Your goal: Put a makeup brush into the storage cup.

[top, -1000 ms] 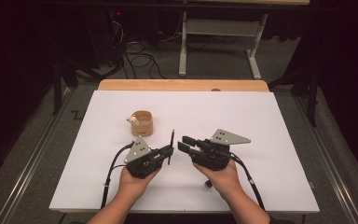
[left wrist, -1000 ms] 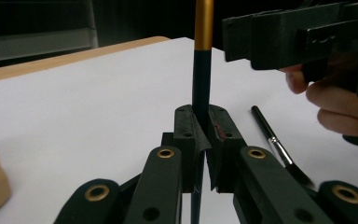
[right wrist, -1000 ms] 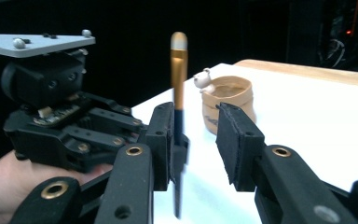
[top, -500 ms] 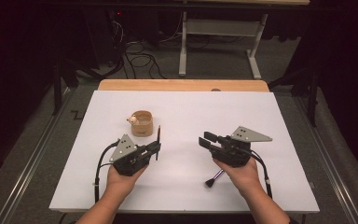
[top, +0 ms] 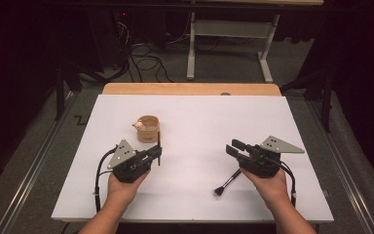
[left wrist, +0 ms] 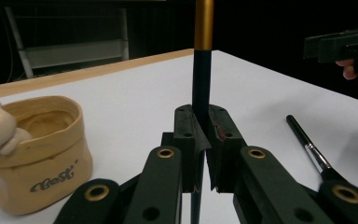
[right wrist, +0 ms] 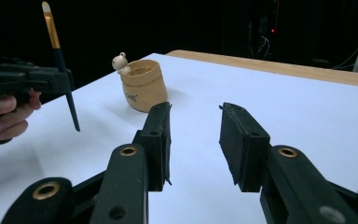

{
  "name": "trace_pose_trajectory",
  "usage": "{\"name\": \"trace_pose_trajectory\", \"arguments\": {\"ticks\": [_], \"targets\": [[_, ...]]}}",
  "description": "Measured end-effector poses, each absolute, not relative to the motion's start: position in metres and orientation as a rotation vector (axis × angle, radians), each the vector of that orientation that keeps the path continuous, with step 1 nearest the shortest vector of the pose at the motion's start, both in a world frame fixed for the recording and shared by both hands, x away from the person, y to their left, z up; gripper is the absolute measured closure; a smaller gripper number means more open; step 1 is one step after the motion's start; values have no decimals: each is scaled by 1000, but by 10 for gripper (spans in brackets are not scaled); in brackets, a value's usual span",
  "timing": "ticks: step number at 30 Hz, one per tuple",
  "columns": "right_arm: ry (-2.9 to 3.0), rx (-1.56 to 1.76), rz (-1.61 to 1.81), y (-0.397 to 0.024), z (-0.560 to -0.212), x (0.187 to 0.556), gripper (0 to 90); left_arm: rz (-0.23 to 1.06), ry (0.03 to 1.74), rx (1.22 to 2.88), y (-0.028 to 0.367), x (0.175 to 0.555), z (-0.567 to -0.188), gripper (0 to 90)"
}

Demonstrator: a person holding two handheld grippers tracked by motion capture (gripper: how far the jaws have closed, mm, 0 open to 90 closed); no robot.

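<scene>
On the left half of the white worktop [top: 195, 122], the left tongs [top: 157, 152] are clamped on a thin brush [left wrist: 202, 60] held upright, its long axis vertical, gold ferrule and pale tip up, dark handle end down. Just beyond it stands a tan pot [top: 148, 128] with a small figure on its rim. The right tongs [top: 233, 147] stand apart, gripping nothing. Beside that hand a second brush [top: 228, 182] lies flat and slanted, bristles toward the person.

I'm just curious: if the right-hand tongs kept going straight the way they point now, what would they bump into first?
Probably nothing: the right tongs stand open over bare white table. The beige pot lies off to one side, though depth is hard to judge.
</scene>
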State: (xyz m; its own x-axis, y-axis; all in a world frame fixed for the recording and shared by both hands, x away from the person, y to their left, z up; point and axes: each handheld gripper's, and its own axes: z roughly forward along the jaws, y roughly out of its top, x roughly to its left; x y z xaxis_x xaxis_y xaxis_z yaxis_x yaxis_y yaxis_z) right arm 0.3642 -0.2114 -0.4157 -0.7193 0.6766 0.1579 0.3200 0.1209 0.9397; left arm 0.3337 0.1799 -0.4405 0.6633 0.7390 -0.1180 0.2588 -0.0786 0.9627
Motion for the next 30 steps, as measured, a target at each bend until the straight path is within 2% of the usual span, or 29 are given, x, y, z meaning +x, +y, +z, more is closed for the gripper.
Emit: {"name": "trace_pose_trajectory", "arguments": {"ticks": [7, 16, 30], "targets": [[2089, 964, 1602, -215, -421, 361, 591, 499, 850, 1624, 187, 334, -439, 833], [2061, 981, 1591, -220, -431, 363, 392, 510, 860, 1598, 192, 333, -437, 832], [2060, 947, 1571, -221, -437, 362, 203, 525, 872, 1578, 199, 334, -433, 831]]}}
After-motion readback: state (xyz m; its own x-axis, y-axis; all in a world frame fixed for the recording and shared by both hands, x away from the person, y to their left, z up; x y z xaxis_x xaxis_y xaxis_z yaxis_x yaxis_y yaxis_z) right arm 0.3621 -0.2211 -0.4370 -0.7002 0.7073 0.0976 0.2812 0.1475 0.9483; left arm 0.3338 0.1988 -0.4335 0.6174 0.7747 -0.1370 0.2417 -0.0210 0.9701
